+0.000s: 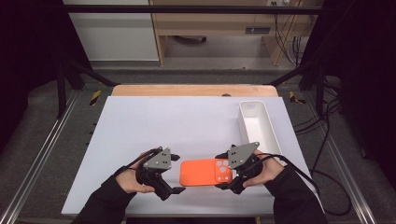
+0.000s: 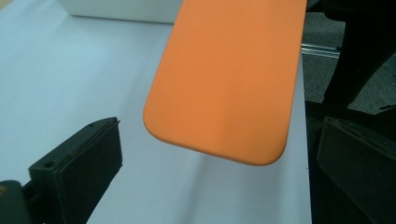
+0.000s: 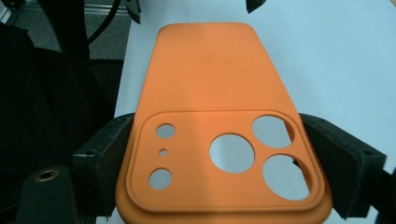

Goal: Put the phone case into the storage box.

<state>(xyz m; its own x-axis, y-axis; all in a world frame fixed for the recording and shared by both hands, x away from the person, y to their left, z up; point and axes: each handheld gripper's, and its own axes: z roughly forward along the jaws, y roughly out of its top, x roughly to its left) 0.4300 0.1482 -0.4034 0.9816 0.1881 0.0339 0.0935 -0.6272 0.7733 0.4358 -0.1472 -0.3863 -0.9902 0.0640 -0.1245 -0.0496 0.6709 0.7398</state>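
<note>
Covering most of the wooden table [image 1: 140, 90], a white rectangular mat [image 1: 154, 130] is seen, with a long white plastic bin [image 1: 259, 126] at its far right. Near the front edge, an orange silicone phone case [image 1: 205, 172] is clamped at its camera-cutout end by the right gripper [image 1: 232, 179]. The left gripper [image 1: 173, 173] is held fully open around the case's plain end, not touching it.

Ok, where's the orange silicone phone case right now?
The orange silicone phone case sits near the table's front edge in the high view, its camera end clamped by the right gripper, the open left gripper beside it.
</note>
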